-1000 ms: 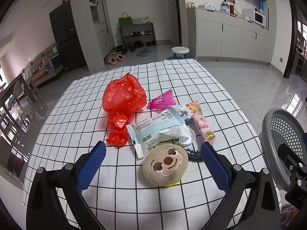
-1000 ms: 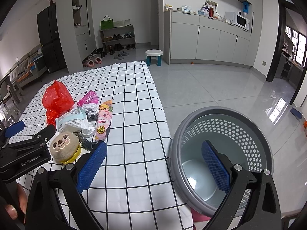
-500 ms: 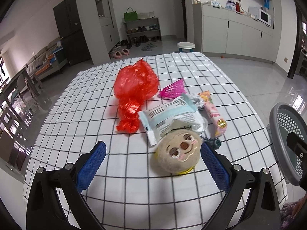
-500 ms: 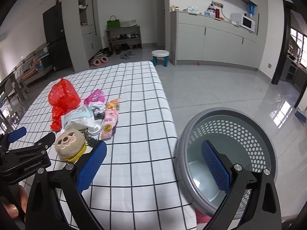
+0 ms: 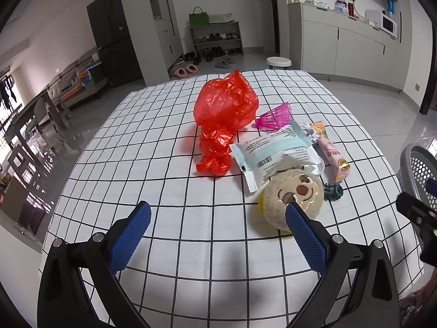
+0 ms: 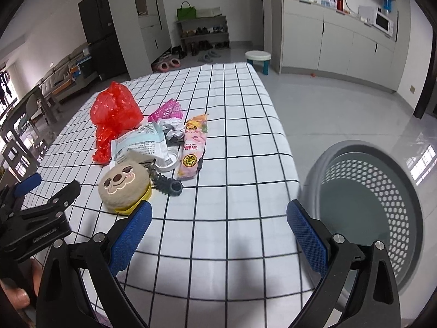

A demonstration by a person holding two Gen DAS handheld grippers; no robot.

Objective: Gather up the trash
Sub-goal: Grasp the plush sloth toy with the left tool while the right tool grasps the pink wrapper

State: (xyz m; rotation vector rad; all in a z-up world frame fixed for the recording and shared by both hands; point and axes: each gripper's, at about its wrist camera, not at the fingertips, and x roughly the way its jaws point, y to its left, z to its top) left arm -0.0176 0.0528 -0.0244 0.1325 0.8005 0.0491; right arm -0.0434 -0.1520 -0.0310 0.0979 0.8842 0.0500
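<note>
The plush (image 5: 292, 199) partly hides behind the left gripper's (image 5: 217, 233) right pad in the left view, and its lower edge is blurred. The white cap (image 6: 168, 161) is mostly covered there by the wipes pack (image 5: 273, 150); the right view shows it plainly, touching the pack's corner. The crumpled paper (image 6: 173, 129) is barely visible from the left, wedged between the pack and the pink wrapper (image 6: 192, 147). The bin (image 6: 366, 207) is cut off at the left view's right edge; the right view shows its rim, perforated wall and floor, standing just beside the table (image 6: 240, 125).

The trash lies clustered on the checked cloth: the red bag (image 5: 225, 117) at the left, the pink net (image 5: 274, 116) just beside it, the pack touching the bag, the wrapper on the right. A dark ribbed ring (image 6: 168, 186) lies against the plush.

Both grippers hang over bare cloth with jaws wide apart, holding nothing; the right gripper (image 6: 217, 232) sits between the plush and the bin. The plush stands nearest to both grippers, in front of the trash.
</note>
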